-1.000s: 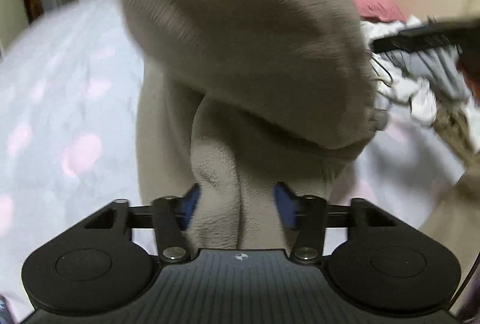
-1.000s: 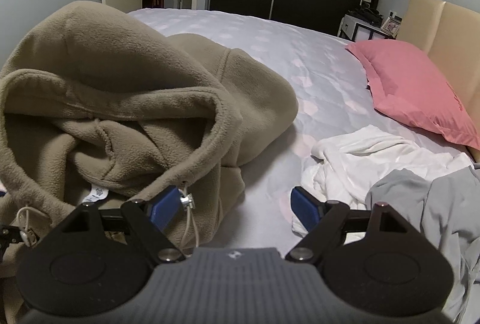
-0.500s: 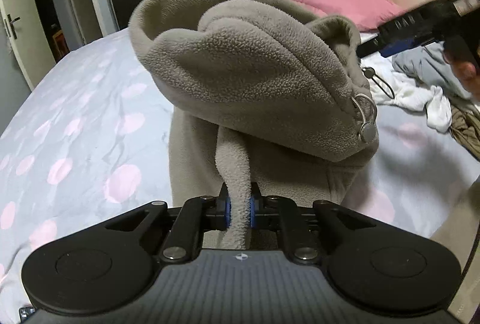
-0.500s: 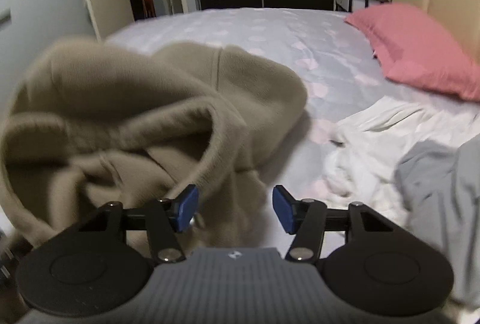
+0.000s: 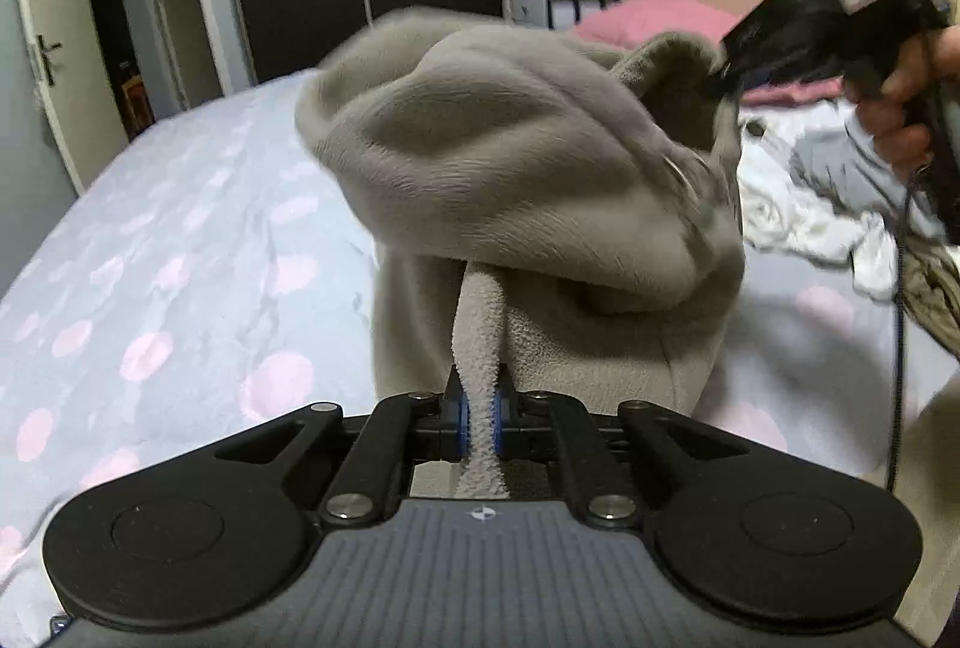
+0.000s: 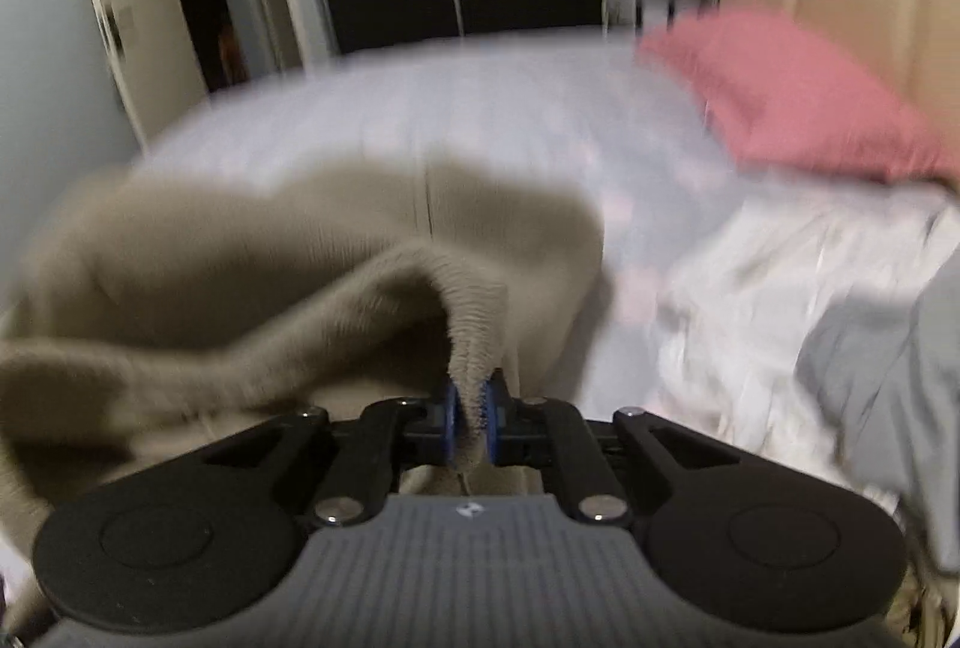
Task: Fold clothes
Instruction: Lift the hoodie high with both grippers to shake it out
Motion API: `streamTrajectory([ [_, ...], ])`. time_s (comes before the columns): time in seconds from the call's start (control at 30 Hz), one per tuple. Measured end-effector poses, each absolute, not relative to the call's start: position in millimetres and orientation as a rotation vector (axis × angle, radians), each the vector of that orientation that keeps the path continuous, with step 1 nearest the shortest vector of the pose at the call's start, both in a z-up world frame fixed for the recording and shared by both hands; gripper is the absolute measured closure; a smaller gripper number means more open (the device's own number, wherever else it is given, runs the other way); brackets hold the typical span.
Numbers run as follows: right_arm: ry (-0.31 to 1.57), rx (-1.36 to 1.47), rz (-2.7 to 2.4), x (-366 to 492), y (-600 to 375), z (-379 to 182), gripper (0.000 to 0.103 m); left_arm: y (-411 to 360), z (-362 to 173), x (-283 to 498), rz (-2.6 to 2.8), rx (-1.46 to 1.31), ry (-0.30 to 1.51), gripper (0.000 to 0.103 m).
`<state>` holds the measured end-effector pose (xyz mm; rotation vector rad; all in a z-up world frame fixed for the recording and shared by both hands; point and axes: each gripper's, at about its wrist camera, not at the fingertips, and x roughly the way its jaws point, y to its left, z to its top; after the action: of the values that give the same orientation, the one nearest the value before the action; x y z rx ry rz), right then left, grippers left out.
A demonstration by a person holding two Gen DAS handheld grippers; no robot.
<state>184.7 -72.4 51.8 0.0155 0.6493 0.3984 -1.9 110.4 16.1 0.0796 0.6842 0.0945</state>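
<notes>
Two grippers, left gripper (image 5: pixel 478 417) and right gripper (image 6: pixel 467 429), each pinching hoodie (image 5: pixel 540 168) fleece between its fingers

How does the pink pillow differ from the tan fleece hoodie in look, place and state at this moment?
The pink pillow lies untouched against the headboard; the tan fleece hoodie is bunched in front, pinched by both the left gripper and the right gripper. The pillow looks smooth and plump; the hoodie is fuzzy and crumpled. The pillow is one rounded shape; the hoodie hangs in folds. Both are soft fabric things on the bed.
</notes>
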Motion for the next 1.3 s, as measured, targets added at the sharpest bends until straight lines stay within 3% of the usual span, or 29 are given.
streamTrajectory([
  [0.23,0.331,0.107,0.441,120.3,-82.7,150.6,0.093,122.2,73.7,-20.8,0.147,0.051,0.535,0.098],
  [0.63,-0.068,0.016,0.455,9.1,-84.6,342.6,0.093,131.1,254.4,-58.5,0.197,0.059,0.160,0.099],
  [0.9,-0.244,-0.003,0.448,-40.7,-98.5,400.2,0.093,126.5,349.0,-94.8,0.173,0.071,-0.055,0.099],
  [1.03,-0.313,-0.018,0.449,-60.6,-103.5,420.2,0.093,125.2,340.1,-91.7,0.179,0.096,-0.021,0.099],
  [1.3,0.025,-0.101,0.512,10.9,-69.9,295.0,0.093,155.7,225.5,-49.7,0.214,0.124,0.296,0.099],
])
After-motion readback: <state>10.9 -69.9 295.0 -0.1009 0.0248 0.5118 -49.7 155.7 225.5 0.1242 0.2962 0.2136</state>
